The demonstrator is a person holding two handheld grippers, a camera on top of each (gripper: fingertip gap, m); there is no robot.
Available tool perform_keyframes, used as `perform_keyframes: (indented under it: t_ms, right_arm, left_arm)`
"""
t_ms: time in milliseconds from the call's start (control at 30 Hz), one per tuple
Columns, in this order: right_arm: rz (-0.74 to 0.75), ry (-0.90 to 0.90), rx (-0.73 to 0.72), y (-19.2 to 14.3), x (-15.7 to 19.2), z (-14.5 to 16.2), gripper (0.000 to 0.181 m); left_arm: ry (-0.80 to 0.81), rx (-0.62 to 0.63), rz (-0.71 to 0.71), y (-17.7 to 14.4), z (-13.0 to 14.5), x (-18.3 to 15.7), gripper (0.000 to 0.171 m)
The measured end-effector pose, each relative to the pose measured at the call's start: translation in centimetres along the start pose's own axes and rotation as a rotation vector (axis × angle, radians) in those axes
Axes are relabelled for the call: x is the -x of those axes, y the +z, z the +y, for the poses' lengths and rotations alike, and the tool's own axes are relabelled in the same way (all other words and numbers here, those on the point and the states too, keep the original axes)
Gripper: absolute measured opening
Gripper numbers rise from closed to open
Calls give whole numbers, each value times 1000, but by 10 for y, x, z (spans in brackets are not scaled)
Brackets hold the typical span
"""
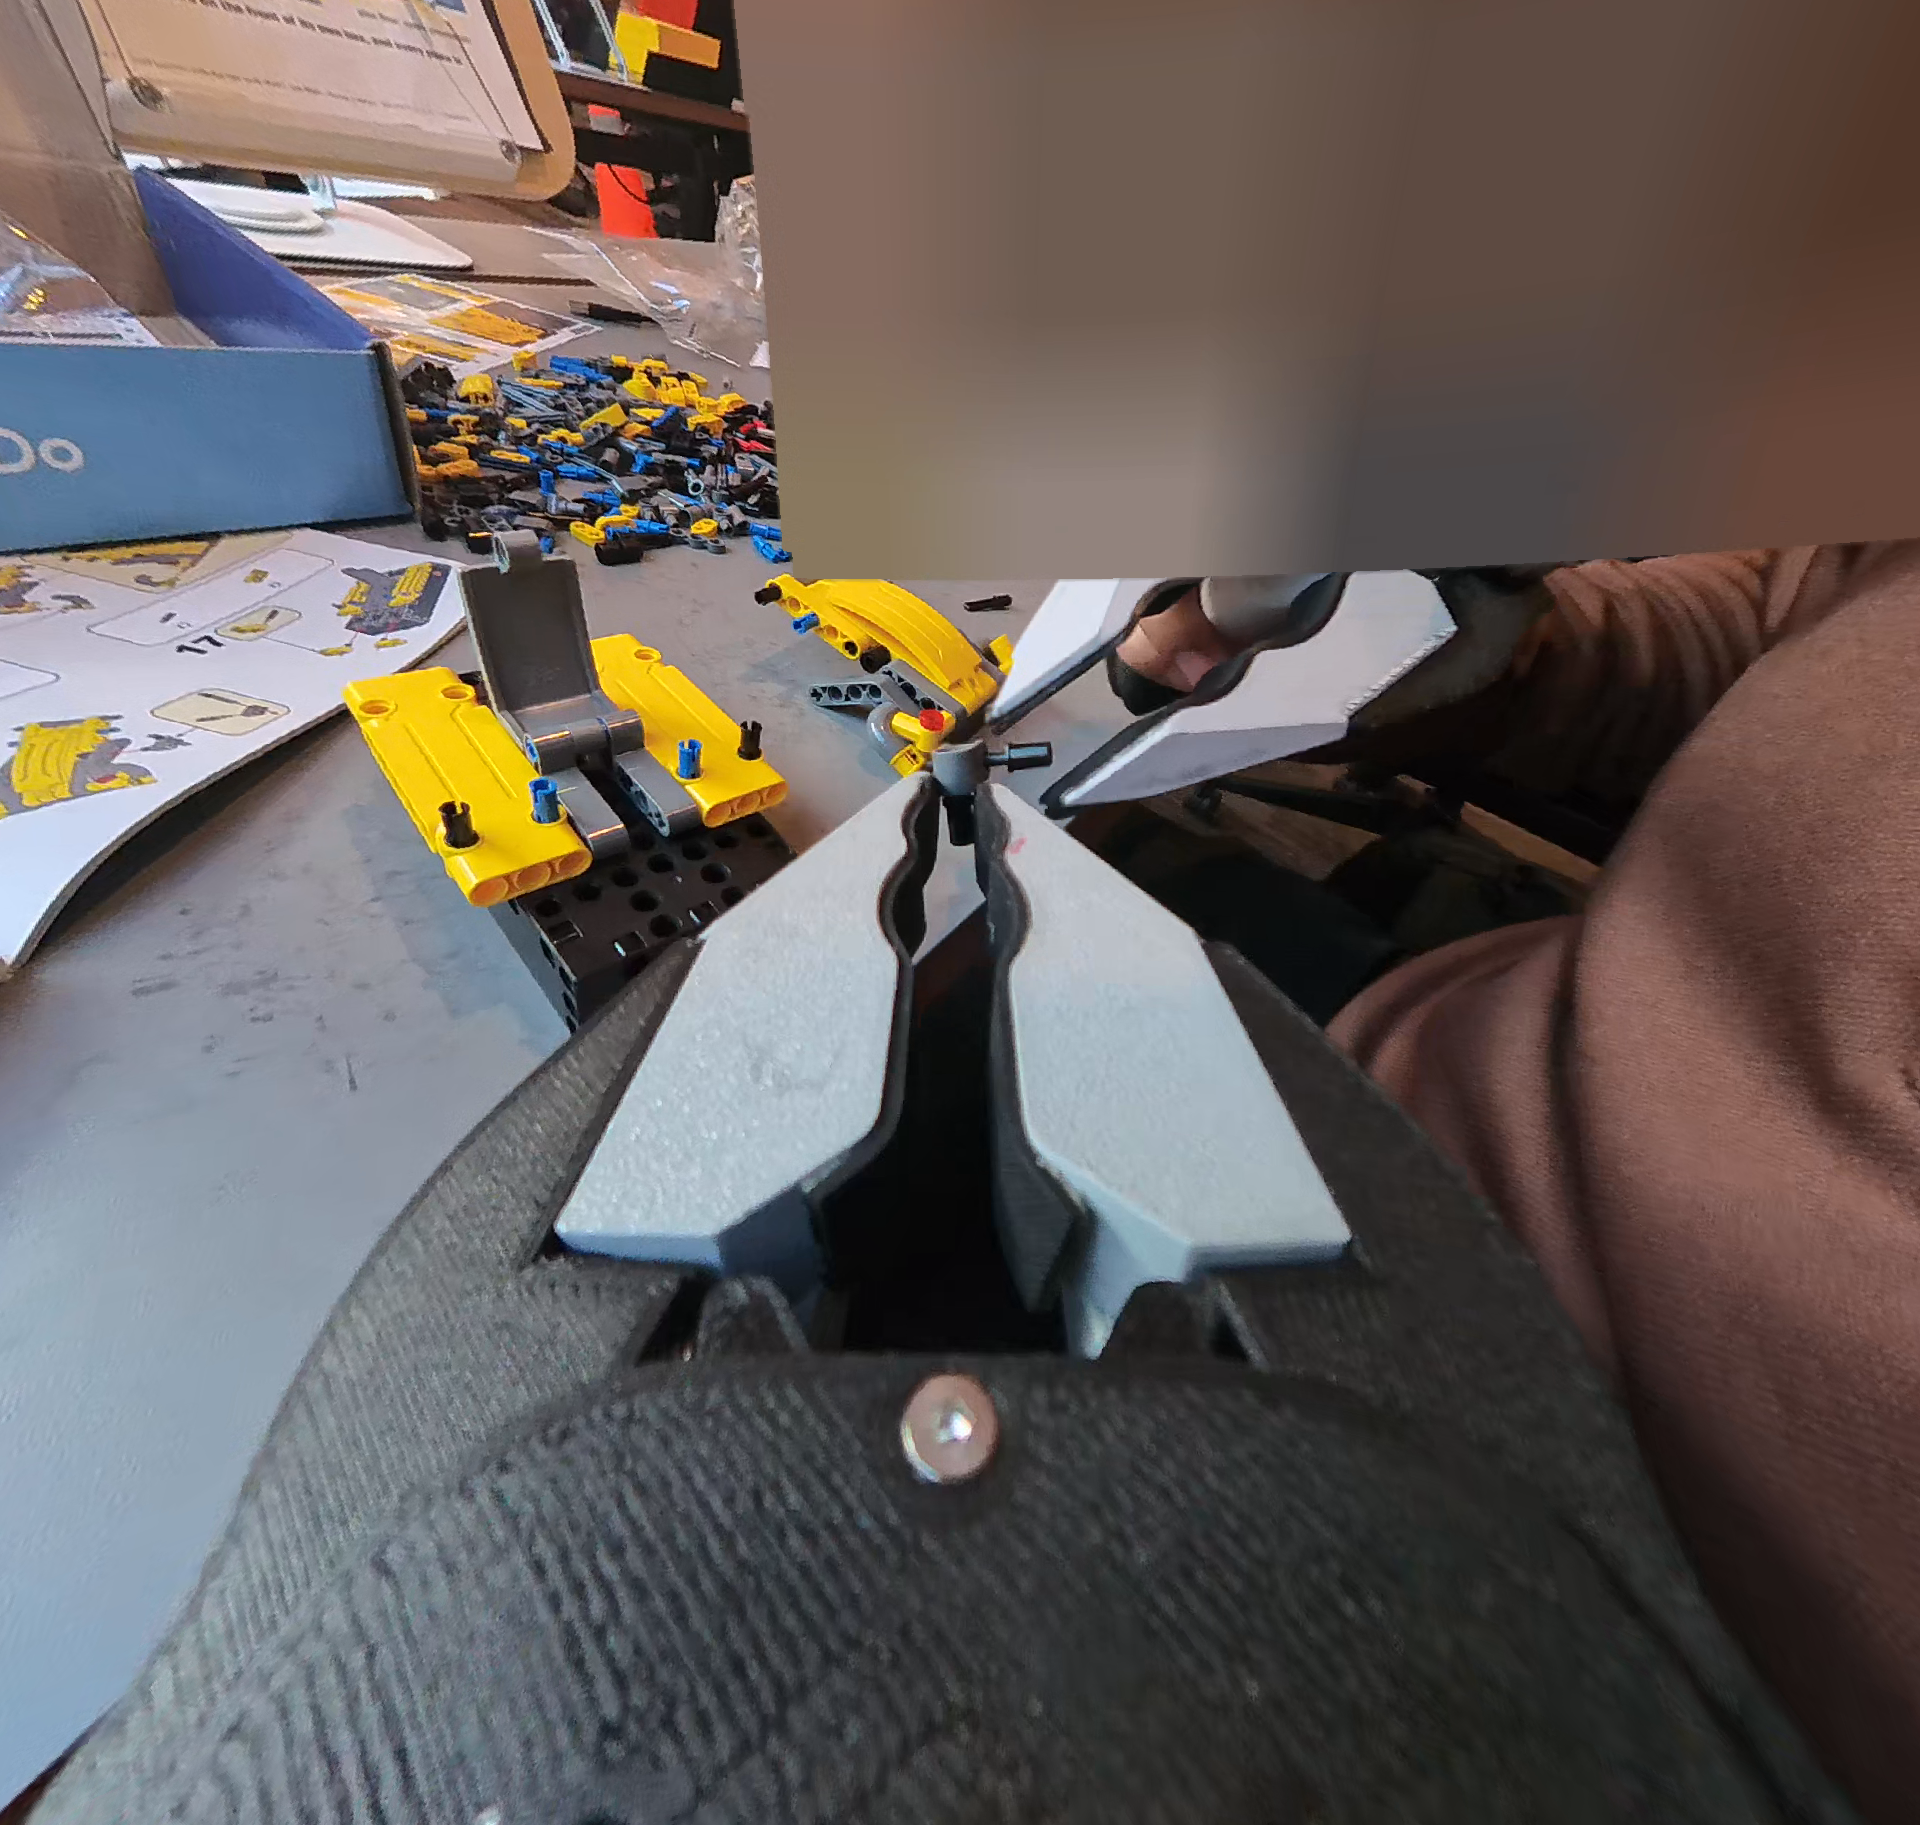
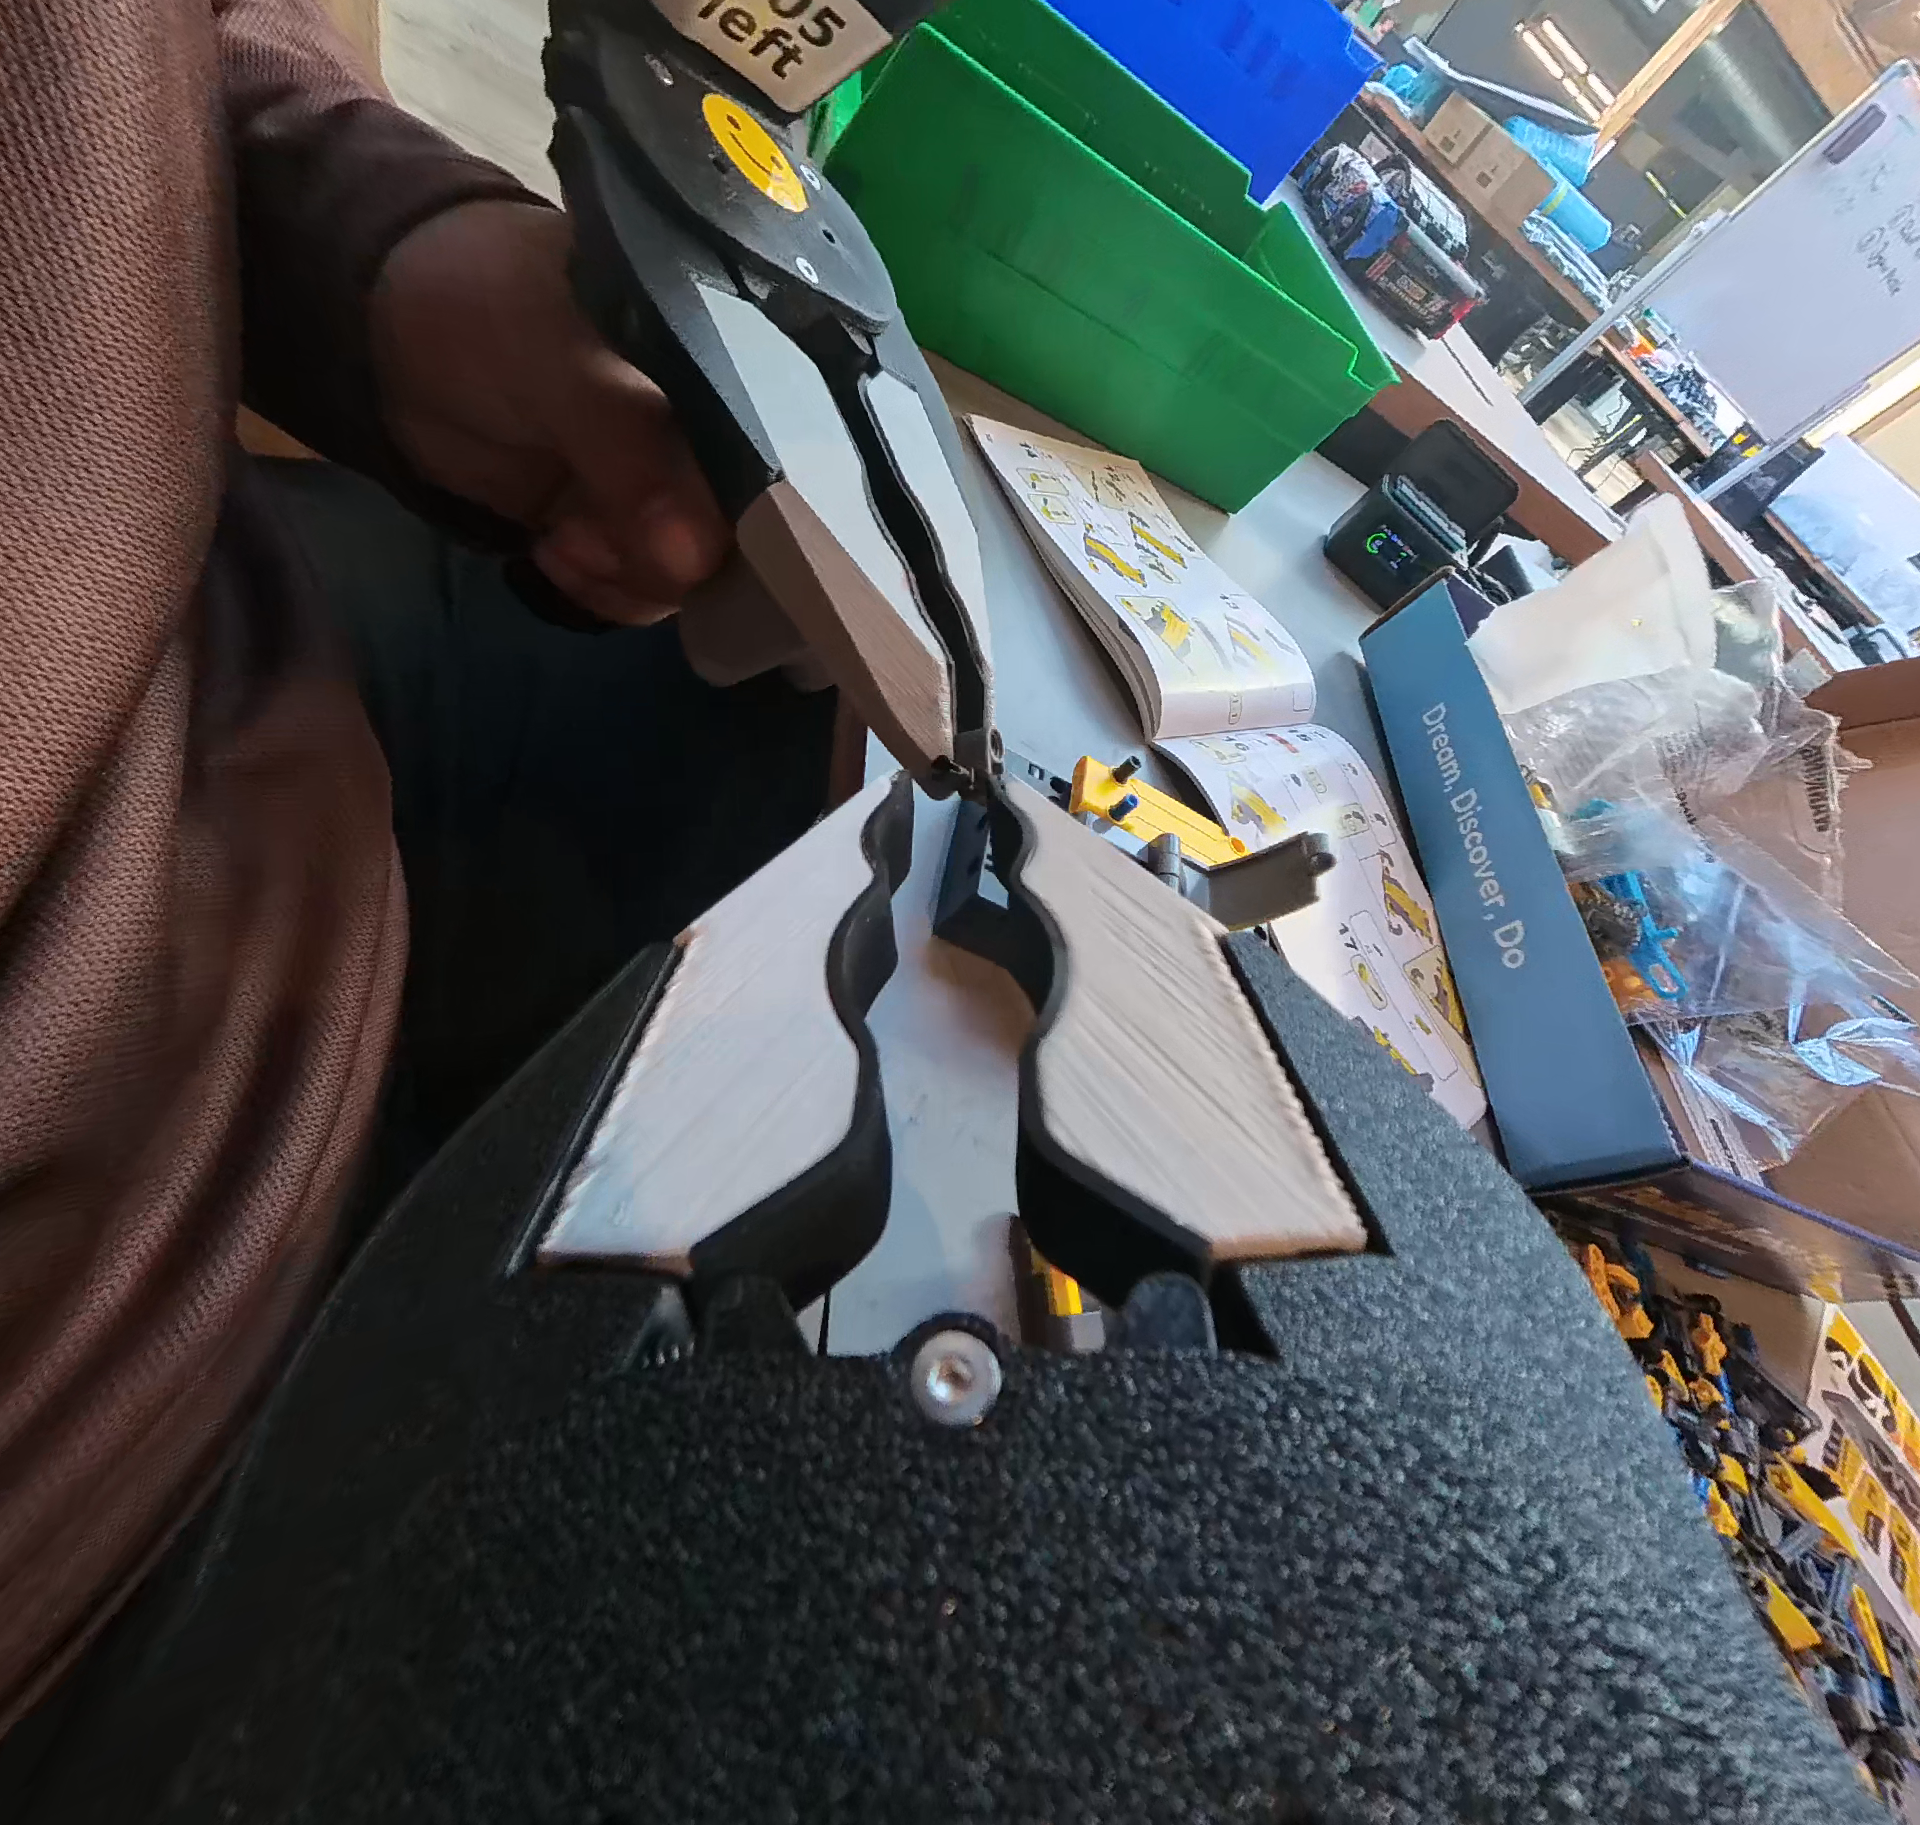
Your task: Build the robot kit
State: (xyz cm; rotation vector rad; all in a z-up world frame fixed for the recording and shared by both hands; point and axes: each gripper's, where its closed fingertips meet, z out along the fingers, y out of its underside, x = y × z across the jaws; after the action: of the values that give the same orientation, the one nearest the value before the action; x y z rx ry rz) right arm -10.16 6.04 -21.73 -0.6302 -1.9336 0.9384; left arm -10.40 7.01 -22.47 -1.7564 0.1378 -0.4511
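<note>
My left gripper (image 1: 958, 807) is shut on a small grey connector (image 1: 958, 765) that sticks out past its tips. A black pin (image 1: 1023, 757) juts sideways from the connector. My right gripper (image 1: 1023, 762) comes in from the right, and its tips close around that pin. In the right wrist view my right gripper (image 2: 954, 788) meets the left gripper (image 2: 961, 752), which reaches down from above, at the connector (image 2: 984, 739). Both are held above the table edge, near a yellow and grey build (image 1: 561, 736) on a black perforated base, which also shows in the right wrist view (image 2: 1164, 819).
A yellow curved sub-assembly (image 1: 894, 643) lies behind the tips. A pile of loose parts (image 1: 603, 456), an open instruction booklet (image 1: 156, 674), a blue box (image 1: 197, 445), green bins (image 2: 1091, 248) and plastic bags (image 2: 1714, 788) sit on the grey table. A brown sleeve (image 1: 1714, 1048) is on the right. Left and right tips are no more than a few centimetres apart.
</note>
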Motion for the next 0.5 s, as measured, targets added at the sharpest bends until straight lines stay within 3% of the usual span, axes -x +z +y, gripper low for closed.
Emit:
perform_keyframes:
  t_ms: [500]
  right_arm:
    - [-17, 41, 4, 5, -1, 8, 11]
  left_arm:
    - [-41, 11, 4, 0, 5, 6, 4]
